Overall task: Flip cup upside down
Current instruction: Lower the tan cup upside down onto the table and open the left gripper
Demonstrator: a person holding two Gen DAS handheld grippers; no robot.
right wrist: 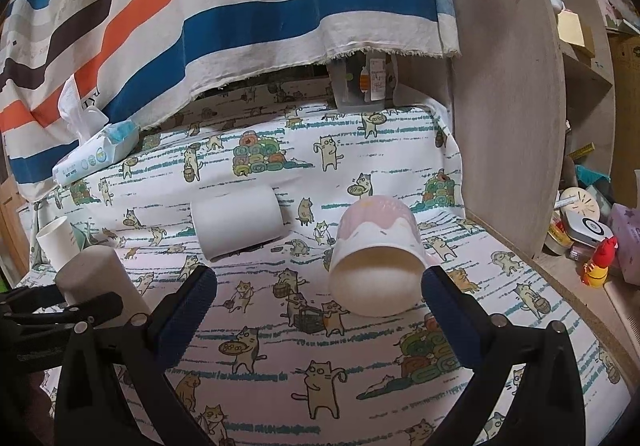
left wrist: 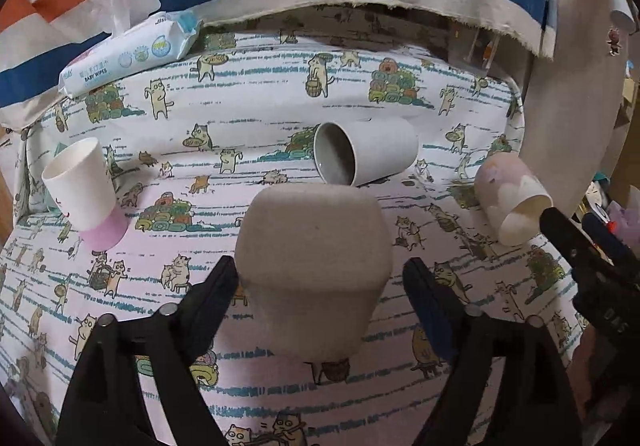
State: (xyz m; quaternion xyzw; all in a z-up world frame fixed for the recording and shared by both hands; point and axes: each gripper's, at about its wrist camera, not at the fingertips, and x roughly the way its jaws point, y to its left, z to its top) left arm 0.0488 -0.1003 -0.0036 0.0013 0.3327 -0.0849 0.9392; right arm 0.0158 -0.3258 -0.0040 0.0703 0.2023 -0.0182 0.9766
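The beige cup (left wrist: 316, 270) stands upside down on the cat-print bench (left wrist: 280, 398), base up, between the wide-open jaws of the left gripper (left wrist: 320, 278), which touch neither of its sides, so it seems to be set down already flipped. The right gripper (right wrist: 320, 286) has its jaws spread too, holding nothing, lined up with the pink-and-white cup (right wrist: 376, 262) lying on its side, mouth toward the camera, likely the next to turn. A grey cup (left wrist: 366, 152) also lies on its side, well behind.
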